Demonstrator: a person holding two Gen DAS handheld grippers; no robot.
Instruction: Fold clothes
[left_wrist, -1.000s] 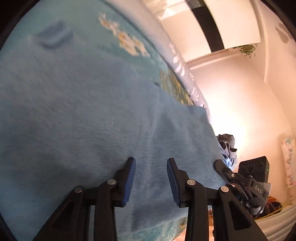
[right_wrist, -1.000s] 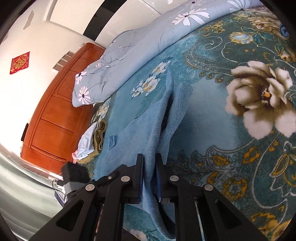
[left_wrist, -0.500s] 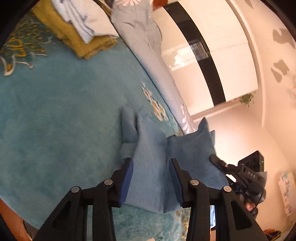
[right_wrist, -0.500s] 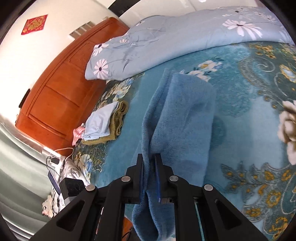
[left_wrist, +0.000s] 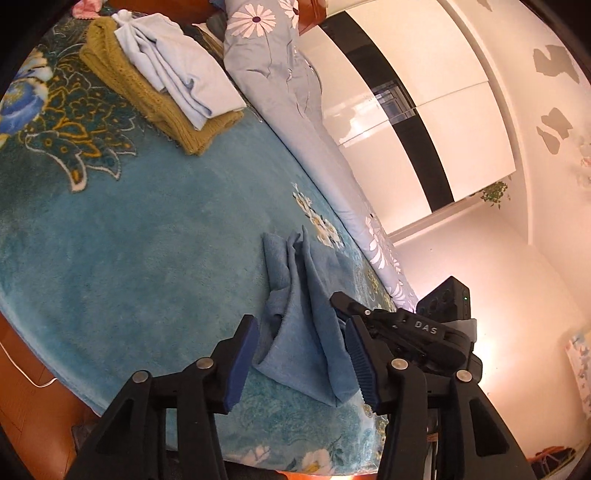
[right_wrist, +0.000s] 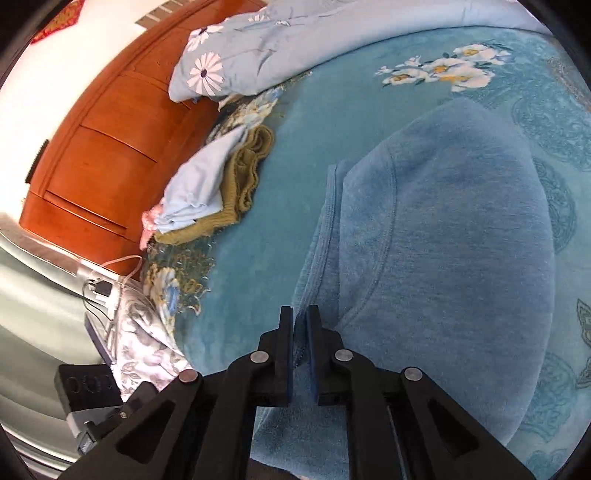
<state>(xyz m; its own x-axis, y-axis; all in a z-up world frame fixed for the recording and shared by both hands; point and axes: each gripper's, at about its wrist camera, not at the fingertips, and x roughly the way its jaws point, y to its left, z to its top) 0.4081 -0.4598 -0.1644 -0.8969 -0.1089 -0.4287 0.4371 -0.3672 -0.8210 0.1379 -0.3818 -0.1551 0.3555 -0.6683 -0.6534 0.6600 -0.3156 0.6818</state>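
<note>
Two tools work over a bed whose teal floral blanket (left_wrist: 110, 258) fills most of both views. On it lies the blue fleece garment (right_wrist: 443, 258), half folded, its long axis running away from the right wrist camera toward the pale flowered quilt (right_wrist: 295, 40) at the far edge; in the left view the same garment (left_wrist: 306, 314) is a narrow bunched strip pointing up and away toward that quilt. Near the wooden headboard (right_wrist: 103, 140) sits a stack of folded clothes (left_wrist: 166, 85), well apart from the garment. The left tool (left_wrist: 299, 354) tilts gently downward, its jaws opening, the garment's near end lying between the blue pads (left_wrist: 242, 354) without being pressed. The right tool (right_wrist: 301, 347) points more steeply down and is clenched on the garment's left edge, a thin fold of fleece pinched between its fingers.
</note>
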